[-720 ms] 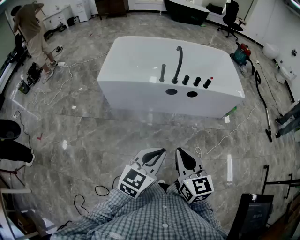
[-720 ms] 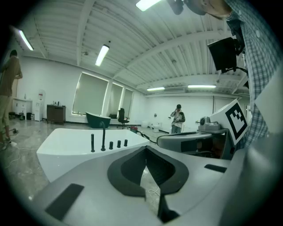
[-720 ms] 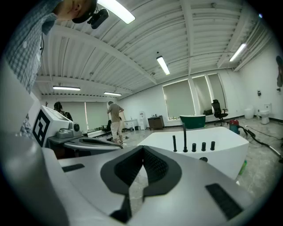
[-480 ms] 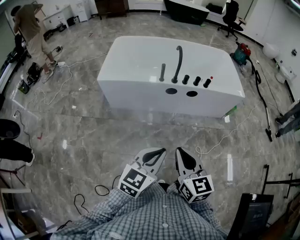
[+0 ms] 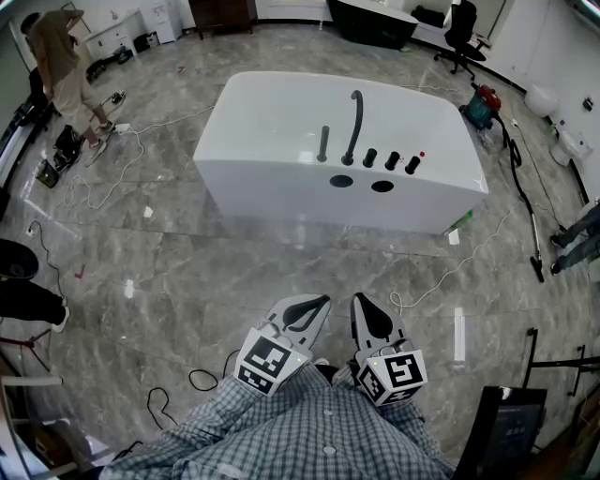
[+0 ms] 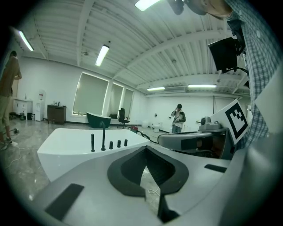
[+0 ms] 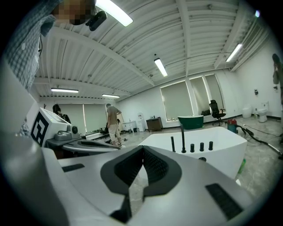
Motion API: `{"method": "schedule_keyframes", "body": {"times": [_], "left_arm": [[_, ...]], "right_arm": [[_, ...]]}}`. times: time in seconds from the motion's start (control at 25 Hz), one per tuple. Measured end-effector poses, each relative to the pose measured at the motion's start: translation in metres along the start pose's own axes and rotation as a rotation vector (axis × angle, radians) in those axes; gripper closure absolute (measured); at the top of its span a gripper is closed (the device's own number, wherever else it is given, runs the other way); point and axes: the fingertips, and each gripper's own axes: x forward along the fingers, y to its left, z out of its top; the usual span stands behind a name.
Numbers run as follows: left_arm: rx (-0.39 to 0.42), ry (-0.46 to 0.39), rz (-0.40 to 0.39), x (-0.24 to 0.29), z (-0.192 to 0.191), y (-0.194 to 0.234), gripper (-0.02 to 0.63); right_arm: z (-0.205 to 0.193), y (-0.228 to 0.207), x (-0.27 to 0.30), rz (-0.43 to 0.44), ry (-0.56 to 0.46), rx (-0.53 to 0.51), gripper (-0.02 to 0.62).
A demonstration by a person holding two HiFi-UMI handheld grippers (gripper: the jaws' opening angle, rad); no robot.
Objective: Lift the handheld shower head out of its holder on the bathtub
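Where the glossy bathtub (image 5: 281,192) curves, a slim black shower head (image 5: 323,143) stands.

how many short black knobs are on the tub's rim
3. They stand in a row on the bathtub rim, right of the curved spout: first knob beside the spout, middle knob, and end knob farthest right. None seems hidden.

A polished grey marble floor (image 5: 187,262) spreads across the room. A black office chair (image 5: 461,33) and a dark tub (image 5: 373,21) stand near the far wall. Strip lights (image 6: 101,55) run along the ribbed white ceiling (image 6: 177,48), above blinded windows (image 6: 90,93).
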Motion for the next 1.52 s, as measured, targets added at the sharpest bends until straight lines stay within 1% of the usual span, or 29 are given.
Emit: {"method": "schedule_keyframes", "body": {"times": [0.16, 0.24, 0.32, 0.56, 0.88, 1.04, 1.12, 1.24, 1.36, 1.52], "left_arm": [[-0.032, -0.004, 0.013, 0.002, 0.002, -0.001, 0.597], [-0.064, -0.021, 0.016, 0.002, 0.004, -0.004, 0.597], [-0.080, -0.033, 0.025, 0.003, 0.007, -0.008, 0.597], [-0.063, -0.029, 0.055, 0.004, 0.004, -0.022, 0.597], [-0.057, -0.048, 0.100, 0.006, -0.003, -0.047, 0.597], [-0.058, -0.053, 0.105, 0.005, -0.010, -0.061, 0.597], [-0.057, -0.052, 0.106, 0.006, -0.011, -0.066, 0.597], [-0.059, -0.048, 0.104, 0.005, -0.012, -0.067, 0.597], [-0.069, -0.035, 0.102, 0.005, -0.015, -0.062, 0.597], [-0.061, -0.023, 0.086, 0.022, -0.013, -0.055, 0.597]], "right_arm": [[0.007, 0.000, -0.006, 0.014, -0.010, -0.057, 0.580], [0.012, -0.002, -0.011, 0.019, -0.029, -0.041, 0.580], [0.014, -0.007, -0.016, 0.024, -0.043, -0.010, 0.580], [0.009, -0.017, -0.029, 0.040, -0.035, -0.022, 0.580], [-0.005, -0.027, -0.052, 0.067, -0.026, -0.024, 0.580], [-0.013, -0.031, -0.065, 0.056, -0.020, -0.020, 0.580], [-0.017, -0.036, -0.070, 0.048, -0.018, 0.008, 0.580], [-0.021, -0.040, -0.071, 0.036, -0.009, 0.039, 0.580], [-0.024, -0.039, -0.069, 0.031, 0.003, 0.039, 0.580], [-0.023, -0.053, -0.061, 0.021, 0.007, 0.028, 0.580]]}}
